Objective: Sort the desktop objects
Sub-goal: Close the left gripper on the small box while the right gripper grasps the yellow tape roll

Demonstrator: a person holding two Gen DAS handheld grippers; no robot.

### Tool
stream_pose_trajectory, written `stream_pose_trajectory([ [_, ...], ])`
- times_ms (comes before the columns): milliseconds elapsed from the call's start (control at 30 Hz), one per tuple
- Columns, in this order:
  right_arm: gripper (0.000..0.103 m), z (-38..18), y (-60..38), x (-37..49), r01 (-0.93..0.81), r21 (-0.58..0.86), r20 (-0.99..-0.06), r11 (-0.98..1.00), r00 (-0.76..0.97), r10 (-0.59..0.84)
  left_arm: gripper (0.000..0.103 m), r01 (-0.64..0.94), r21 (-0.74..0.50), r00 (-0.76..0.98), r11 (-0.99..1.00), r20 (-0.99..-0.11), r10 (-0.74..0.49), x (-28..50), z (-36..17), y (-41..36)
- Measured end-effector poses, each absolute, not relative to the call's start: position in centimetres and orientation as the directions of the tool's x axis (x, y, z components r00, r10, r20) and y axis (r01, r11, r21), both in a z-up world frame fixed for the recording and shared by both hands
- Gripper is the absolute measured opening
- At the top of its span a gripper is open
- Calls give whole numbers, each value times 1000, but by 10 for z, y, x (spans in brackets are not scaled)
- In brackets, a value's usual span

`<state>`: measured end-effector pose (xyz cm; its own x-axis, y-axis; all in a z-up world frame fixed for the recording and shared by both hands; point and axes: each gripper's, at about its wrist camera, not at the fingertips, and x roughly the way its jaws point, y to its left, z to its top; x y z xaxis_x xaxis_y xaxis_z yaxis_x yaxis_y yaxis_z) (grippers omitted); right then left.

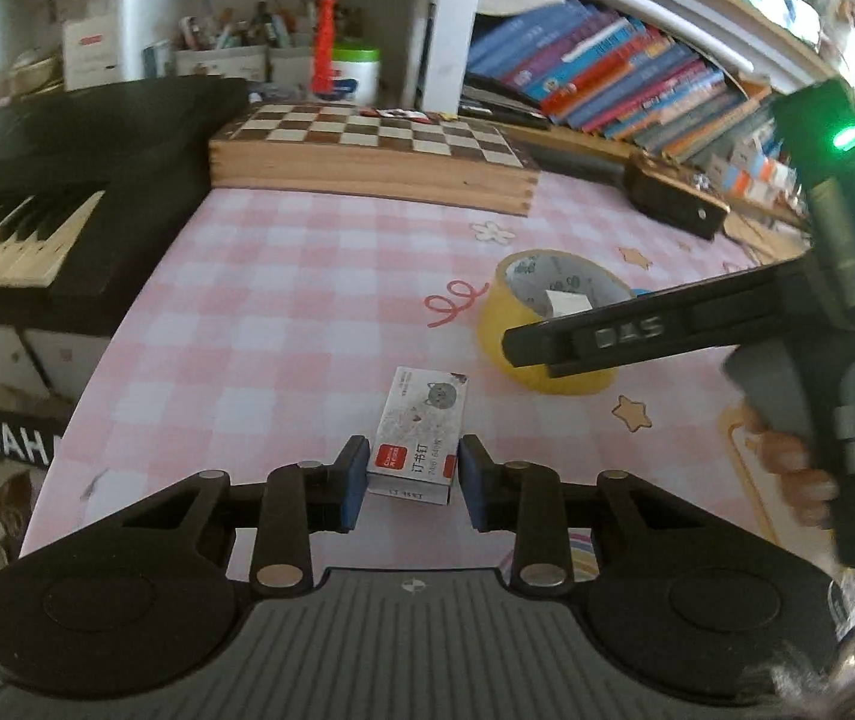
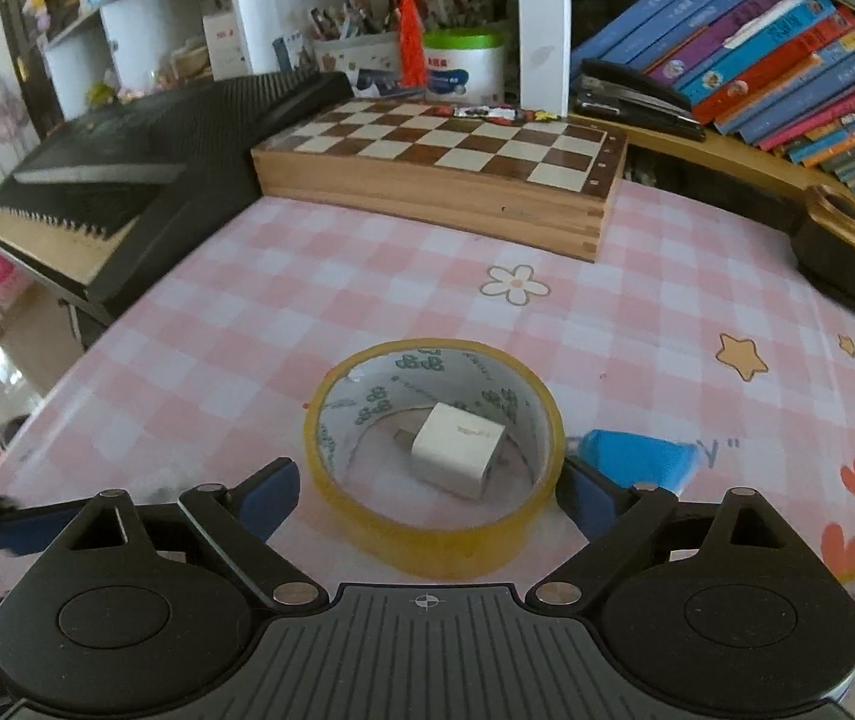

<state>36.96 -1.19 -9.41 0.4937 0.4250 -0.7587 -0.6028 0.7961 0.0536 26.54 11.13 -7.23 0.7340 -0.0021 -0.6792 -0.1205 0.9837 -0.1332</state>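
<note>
Jaws of the left gripper (image 1: 409,477) are clamped on the near end of a small staple box (image 1: 418,432) lying on the pink checked surface (image 1: 283,300). Those of the right gripper (image 2: 430,489) stand wide, straddling a yellow tape roll (image 2: 436,456) with a white charger (image 2: 457,459) inside it, mid-surface.
</note>
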Motion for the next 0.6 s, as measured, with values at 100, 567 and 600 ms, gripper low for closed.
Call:
stream_pose_trajectory([
  [100,94,-99,-6,374,-609,22,-764,793,501,406,30,-139,-161,740,977,-673,-6,260,-70,111],
  [567,90,-73,-13,356,-602,-63,-670,796,617,413,30,-143,-202,779,969,-626,-15,251,-50,113],
  [600,90,-69,-16,353,-600,-53,-667,798,617,419,30,-143,-205,783,968,-622,-16,250,-48,114],
])
